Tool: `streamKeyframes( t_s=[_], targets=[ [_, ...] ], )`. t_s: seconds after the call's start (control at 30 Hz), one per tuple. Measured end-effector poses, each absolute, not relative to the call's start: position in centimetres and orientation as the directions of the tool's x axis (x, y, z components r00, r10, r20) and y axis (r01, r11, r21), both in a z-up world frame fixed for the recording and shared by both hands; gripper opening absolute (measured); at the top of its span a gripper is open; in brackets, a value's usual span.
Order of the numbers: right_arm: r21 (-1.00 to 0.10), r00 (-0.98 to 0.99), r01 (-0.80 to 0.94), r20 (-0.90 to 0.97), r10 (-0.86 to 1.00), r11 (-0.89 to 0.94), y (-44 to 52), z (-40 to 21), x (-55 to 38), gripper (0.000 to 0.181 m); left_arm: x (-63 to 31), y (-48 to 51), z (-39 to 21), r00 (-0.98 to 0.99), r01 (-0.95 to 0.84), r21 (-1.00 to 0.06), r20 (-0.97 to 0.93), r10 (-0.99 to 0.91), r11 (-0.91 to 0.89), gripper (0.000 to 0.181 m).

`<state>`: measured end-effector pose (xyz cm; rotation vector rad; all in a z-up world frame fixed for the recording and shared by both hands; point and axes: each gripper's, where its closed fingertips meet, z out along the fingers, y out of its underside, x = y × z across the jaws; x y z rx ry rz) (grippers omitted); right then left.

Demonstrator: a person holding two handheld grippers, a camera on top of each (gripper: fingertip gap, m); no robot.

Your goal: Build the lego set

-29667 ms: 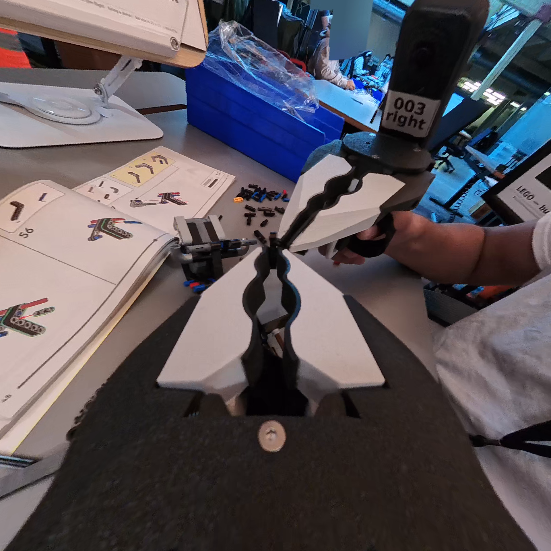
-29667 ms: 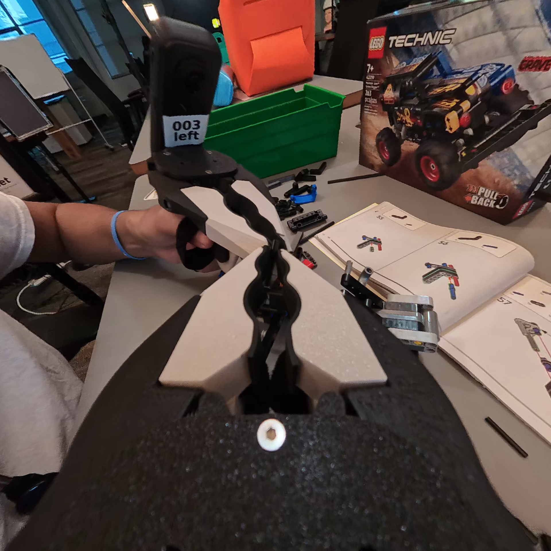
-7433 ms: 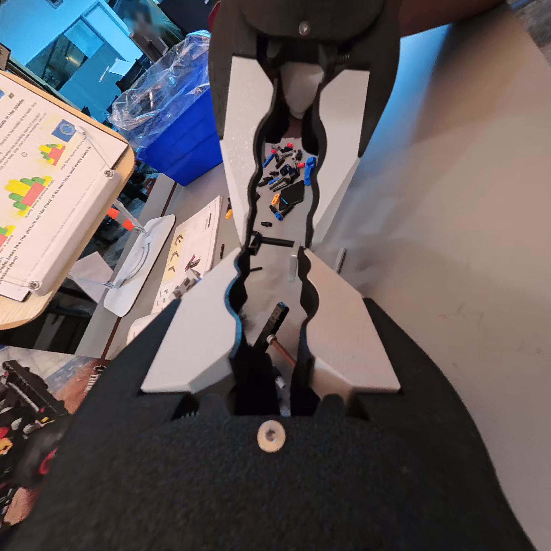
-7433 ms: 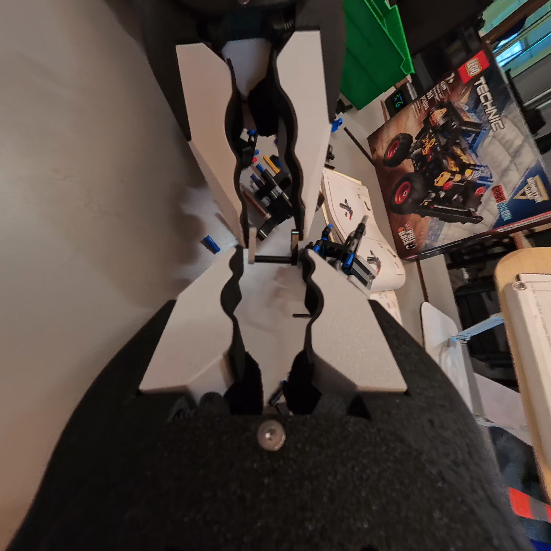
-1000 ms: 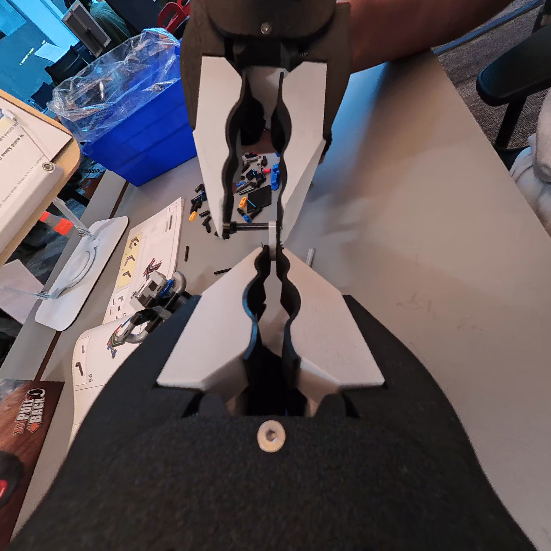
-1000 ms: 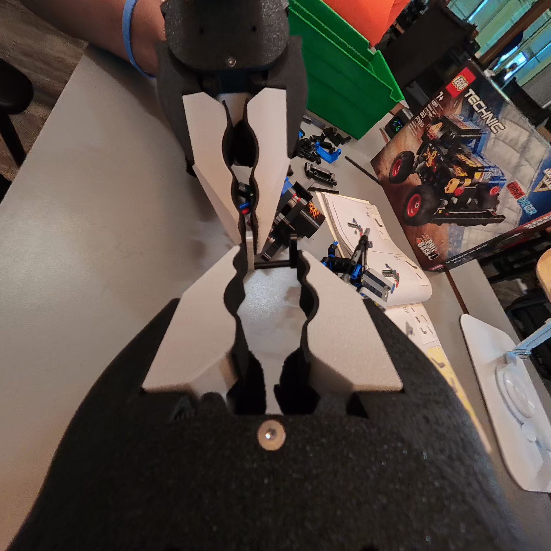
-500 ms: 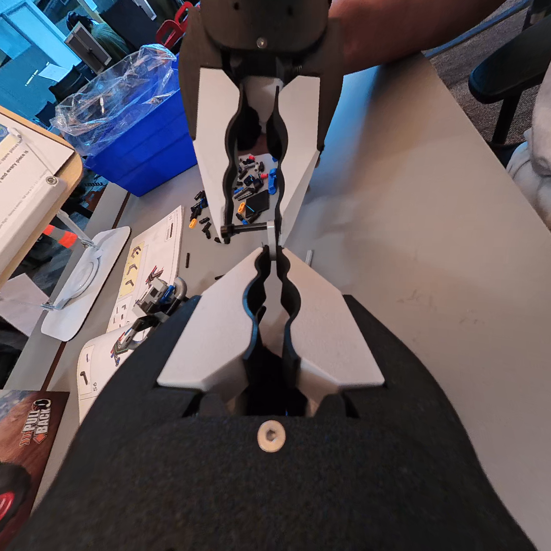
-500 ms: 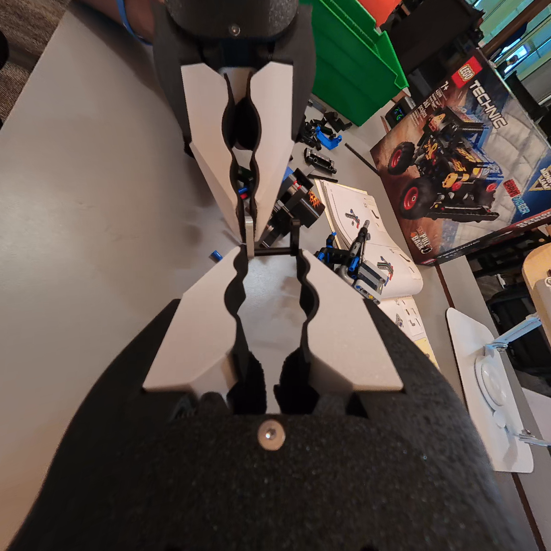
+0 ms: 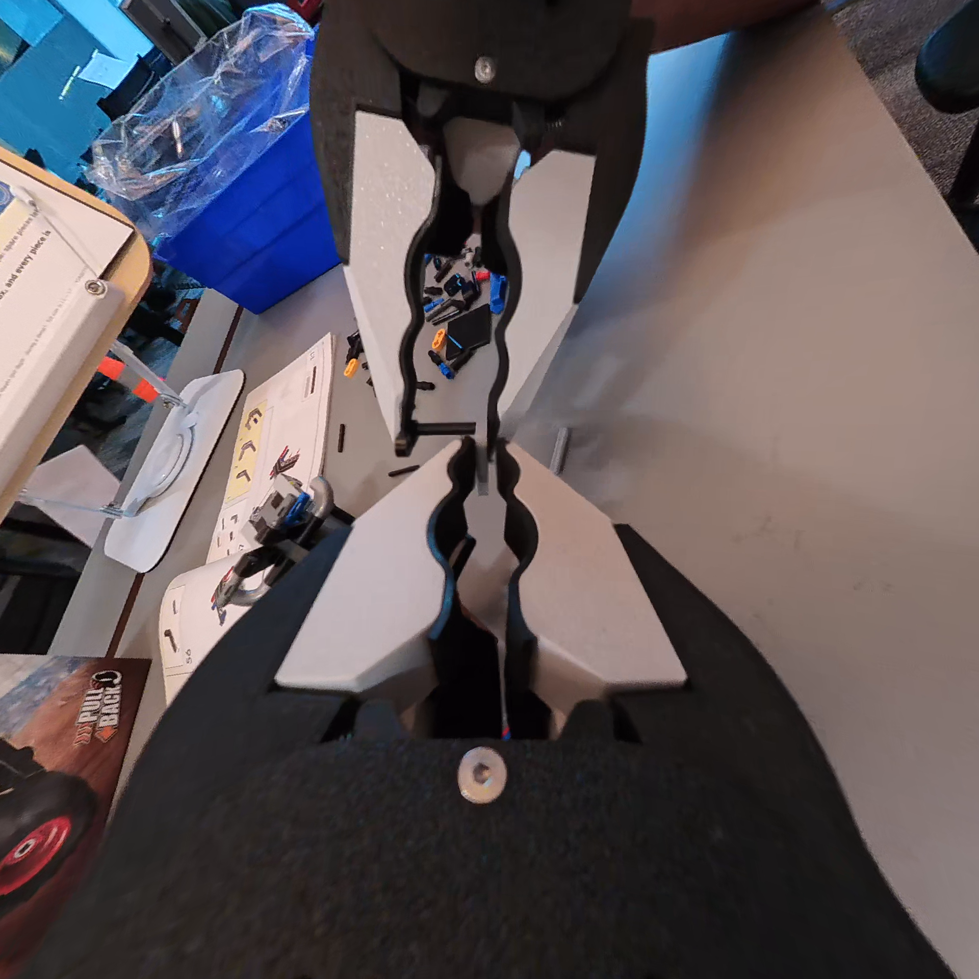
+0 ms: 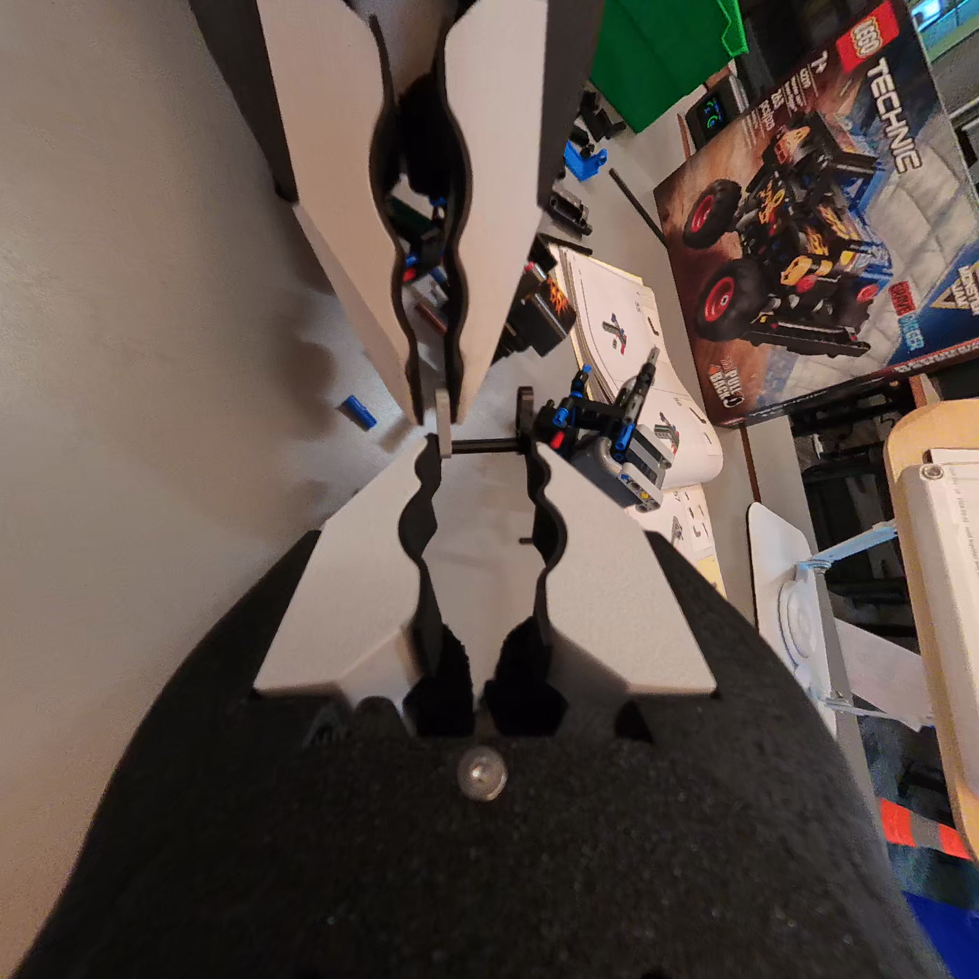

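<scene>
My two grippers meet tip to tip above the grey table [image 9: 741,424]. My left gripper [image 9: 483,450] is shut on a small grey Lego piece [image 9: 482,474]; it comes in from the top of the right wrist view [image 10: 439,418]. My right gripper [image 10: 482,447] is closed partway on a short black axle [image 10: 484,446], which spans its fingertips, with a black connector [image 10: 524,410] at the right end. The grey piece [image 10: 443,429] sits at the axle's left end. In the left wrist view, the right gripper [image 9: 450,429] hangs from the top with the axle [image 9: 445,426].
A part-built grey, black and blue model [image 10: 630,455] lies on the open instruction booklet [image 10: 609,318], also seen in the left wrist view [image 9: 286,514]. Loose parts [image 9: 461,323] lie beyond. A blue pin [image 10: 359,412], Lego box [image 10: 794,238], green bin [image 10: 662,53], blue bin [image 9: 238,212] and white stand [image 10: 784,609] surround. My left and right fingertips are right by each other. The blue pin [image 10: 359,412] is about equally far from each gripper, around 5 cm.
The two grippers have drawn closer together and each fills more of the other's view. Both grips are unchanged, and the grey piece stays at the axle's end.
</scene>
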<state>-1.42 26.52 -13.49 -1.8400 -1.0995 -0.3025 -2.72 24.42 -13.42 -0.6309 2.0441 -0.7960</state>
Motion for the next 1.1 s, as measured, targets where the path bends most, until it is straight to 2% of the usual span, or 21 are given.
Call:
streamKeyframes(
  t_s=[0.1,0.2,0.4,0.67,0.83,0.93,1.1],
  targets=[
    [-0.598,0.555,0.791,0.619,0.556,-0.125,26.4,-13.2,-1.8,0.032,-2.8,24.3,-13.3,-0.528,-0.141,-0.724,-0.522,-0.670,0.675,0.002],
    [-0.646,0.556,0.762,0.615,0.559,-0.048,25.8,-12.3,-2.3,0.032,-3.2,23.7,-12.4,-0.560,-0.104,-0.793,-0.452,-0.694,0.600,0.001],
    [-0.802,0.596,0.597,0.426,0.681,-0.020,24.0,-10.8,-3.6,0.032,-4.5,22.0,-10.6,-0.670,-0.067,-0.917,-0.250,-0.699,0.393,0.002],
    [-0.907,0.581,0.421,0.261,0.771,-0.010,22.6,-8.9,-4.6,0.030,-5.5,20.9,-8.3,-0.746,-0.060,-0.980,-0.083,-0.661,0.190,0.001],
    [-0.943,0.571,0.333,0.184,0.800,-0.021,22.2,-8.1,-5.0,0.031,-5.7,20.7,-7.8,-0.754,-0.039,-0.985,-0.081,-0.652,0.168,0.002],
    [-0.964,0.561,0.259,0.102,0.821,-0.057,22.1,-7.6,-5.2,0.036,-5.6,20.8,-7.7,-0.729,0.007,-0.976,-0.153,-0.667,0.216,0.001],
    [-0.983,0.559,0.158,0.012,0.829,-0.092,22.3,-6.9,-5.1,0.031,-5.7,21.1,-7.4,-0.711,0.031,-0.971,-0.188,-0.678,0.237,0.002]
  ],
)
